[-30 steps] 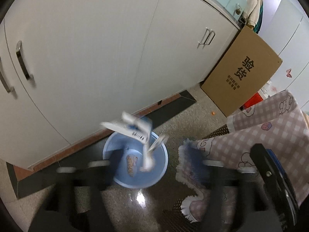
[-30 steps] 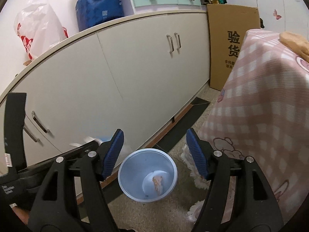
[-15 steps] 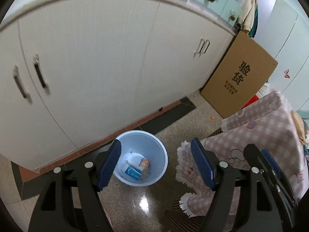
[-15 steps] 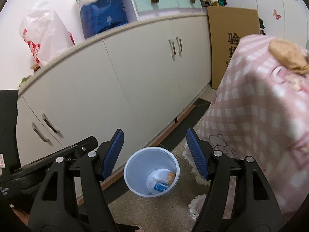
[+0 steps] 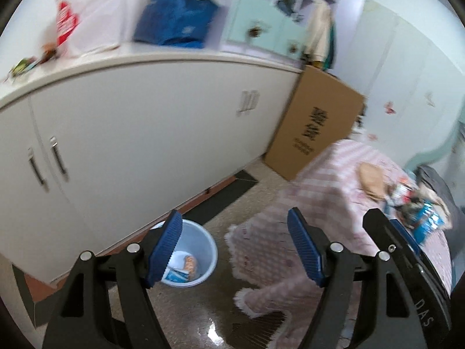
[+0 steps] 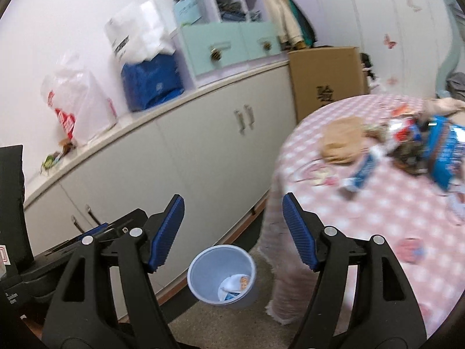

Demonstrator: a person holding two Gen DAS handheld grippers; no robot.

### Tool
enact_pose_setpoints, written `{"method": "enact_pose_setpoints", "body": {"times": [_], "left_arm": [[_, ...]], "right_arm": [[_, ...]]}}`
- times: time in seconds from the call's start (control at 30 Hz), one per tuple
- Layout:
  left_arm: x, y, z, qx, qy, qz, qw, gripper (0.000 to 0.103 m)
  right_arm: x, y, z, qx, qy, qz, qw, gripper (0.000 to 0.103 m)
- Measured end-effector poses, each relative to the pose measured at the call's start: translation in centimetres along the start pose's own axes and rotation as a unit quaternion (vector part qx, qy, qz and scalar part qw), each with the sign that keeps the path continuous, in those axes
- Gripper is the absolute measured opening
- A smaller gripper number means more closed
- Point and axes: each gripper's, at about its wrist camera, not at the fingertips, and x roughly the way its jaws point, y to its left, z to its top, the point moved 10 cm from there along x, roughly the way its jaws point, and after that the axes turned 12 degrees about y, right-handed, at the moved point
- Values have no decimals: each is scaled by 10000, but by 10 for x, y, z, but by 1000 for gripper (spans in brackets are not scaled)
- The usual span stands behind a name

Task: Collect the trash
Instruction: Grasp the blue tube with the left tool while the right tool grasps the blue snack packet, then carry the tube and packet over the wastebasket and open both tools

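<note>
Blue bin (image 6: 222,273) on floor below both grippers, wrappers inside, left gripper (image 5: 234,245) spread and empty, right gripper (image 6: 232,229) just widened, empty, more trash (image 6: 421,145) on table (image 6: 377,218) to its right.

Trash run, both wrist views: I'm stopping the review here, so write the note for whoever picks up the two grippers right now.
Left gripper: open, nothing between the pads.
Right gripper: open, also empty.
Blue bin: on the floor by the white cabinets, beside the hanging pink checked tablecloth. It already holds a few pieces, a blue-and-white wrapper among them.
Done: at least those pieces are binned.
Left: the pile of wrappers on the table top, and the tan crumpled piece beside it. Probably go for the pile next; motion blur hides how many items it holds.
</note>
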Motion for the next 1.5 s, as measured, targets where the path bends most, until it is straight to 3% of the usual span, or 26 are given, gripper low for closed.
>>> {"method": "enact_pose_setpoints", "body": {"times": [0.2,0.43,0.53,0.6,0.77,0.87,1.0,1.1,1.2,1.27,1.4,1.5], "left_arm": [[2,-84,-7,625,157,-591,9962,75],[22,-165,-17,1339,335,-801,9872,75],[37,-196,-22,1728,469,-816,9804,75],[48,-208,-24,1989,513,-623,9767,75],[71,-227,-20,2192,645,-466,9724,74],[80,-233,-19,2262,733,-424,9704,61],[92,-239,-20,2336,869,-409,9676,33],[94,-243,-22,2406,912,-468,9652,16],[92,-245,-23,2377,892,-563,9656,14],[88,-245,-24,2351,868,-673,9657,14],[71,-242,-23,2265,713,-882,9674,13],[57,-237,-21,2138,640,-1038,9692,13]], "right_arm": [[-50,-73,6,613,-290,-404,9969,72],[-80,-163,1,1291,-335,-885,9871,74],[-78,-189,1,1411,-62,-853,9863,74],[-76,-206,2,1484,93,-864,9851,74],[-69,-228,7,1620,272,-720,9838,74],[-59,-234,10,1692,416,-571,9830,74],[-44,-238,14,1758,583,-502,9814,73],[-34,-234,15,1840,722,-216,9800,62],[-26,-230,18,1843,830,-102,9793,51],[-20,-229,17,1902,928,-35,9773,33],[-24,-229,18,1858,864,-117,9787,18],[-33,-225,19,1636,718,-371,9832,14]]}}
